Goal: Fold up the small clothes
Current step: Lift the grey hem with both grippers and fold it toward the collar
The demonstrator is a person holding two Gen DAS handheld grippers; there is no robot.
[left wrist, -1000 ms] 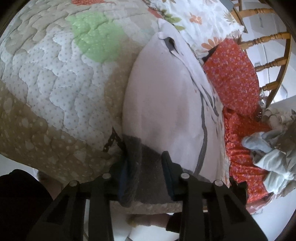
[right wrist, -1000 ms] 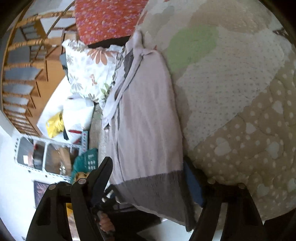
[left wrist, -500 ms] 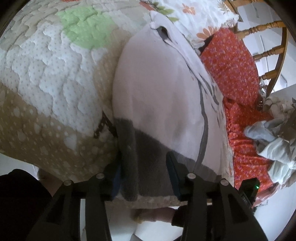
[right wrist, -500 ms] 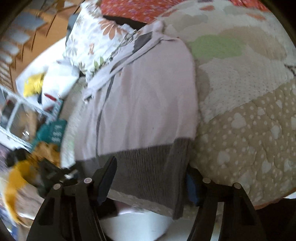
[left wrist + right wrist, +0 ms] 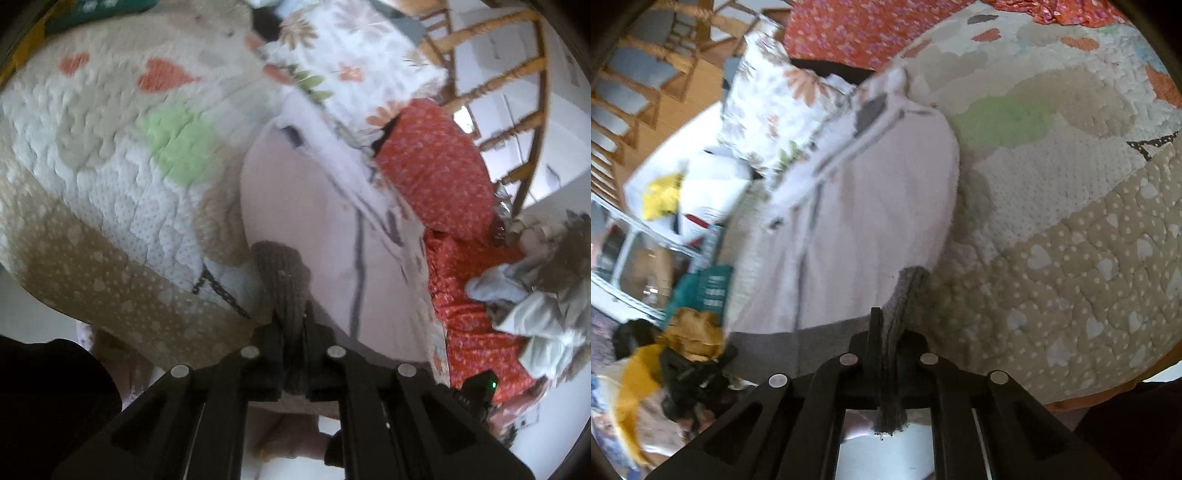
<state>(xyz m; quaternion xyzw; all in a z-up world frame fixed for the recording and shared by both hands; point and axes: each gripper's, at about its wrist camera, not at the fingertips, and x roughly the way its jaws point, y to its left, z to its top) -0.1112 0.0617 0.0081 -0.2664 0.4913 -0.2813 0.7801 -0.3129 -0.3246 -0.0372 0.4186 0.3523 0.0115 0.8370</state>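
Two claws are clenched on the grey ribbed hem of the pale pink knit garment [image 5: 314, 221]: the left gripper [image 5: 293, 325] pinches one hem corner, the right gripper [image 5: 888, 332] the other. Ahead of both claws the garment lies stretched flat on the quilted heart-patterned bedspread [image 5: 92, 184]. This looks like the start of a fold; next, both corners should probably be carried forward together toward the collar, kept level.

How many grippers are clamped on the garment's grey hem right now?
2. The left gripper pinches the grey hem at the corner nearest the heart quilt; the right gripper pinches the hem's other corner, also beside the quilt in its own view.
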